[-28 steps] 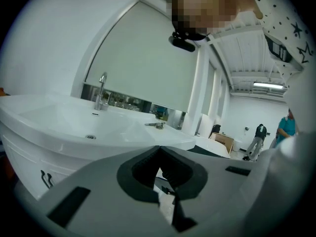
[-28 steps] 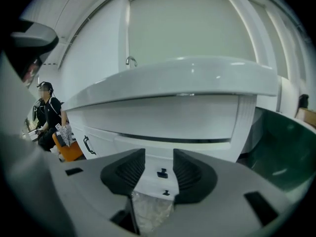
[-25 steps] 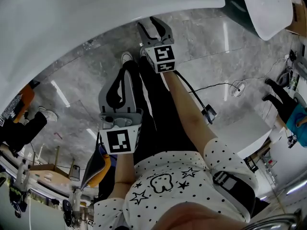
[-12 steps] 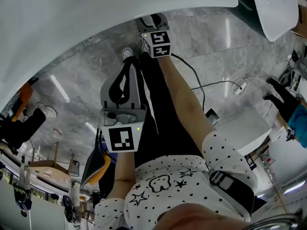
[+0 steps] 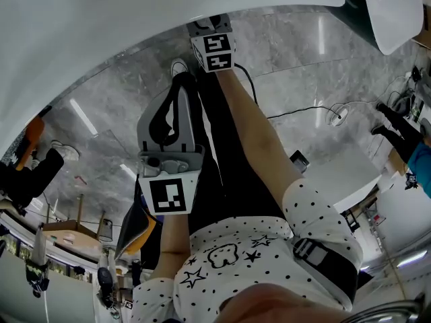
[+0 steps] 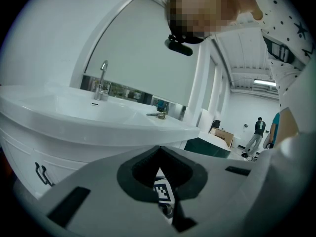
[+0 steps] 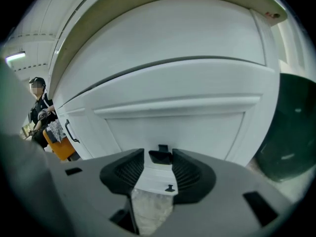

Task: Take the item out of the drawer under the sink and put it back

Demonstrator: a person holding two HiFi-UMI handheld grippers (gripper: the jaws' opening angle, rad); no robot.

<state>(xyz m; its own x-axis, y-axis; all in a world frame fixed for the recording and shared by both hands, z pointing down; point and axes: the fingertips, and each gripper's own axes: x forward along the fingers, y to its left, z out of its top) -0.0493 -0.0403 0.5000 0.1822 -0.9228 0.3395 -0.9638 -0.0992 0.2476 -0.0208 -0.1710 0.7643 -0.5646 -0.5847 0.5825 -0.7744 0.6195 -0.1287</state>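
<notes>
White panelled drawer front (image 7: 173,117), closed, lies under the sink (image 7: 163,38) straight ahead of my right gripper (image 7: 159,164). The drawer's black handle (image 7: 160,155) stands between my wide-spread jaws, which have just been closing slightly; the pads do not press it. My left gripper (image 6: 159,149), behind, has its tips together, empty.

Glossy grey marble floor (image 5: 303,59) mirrors the ceiling light (image 6: 265,83).
</notes>
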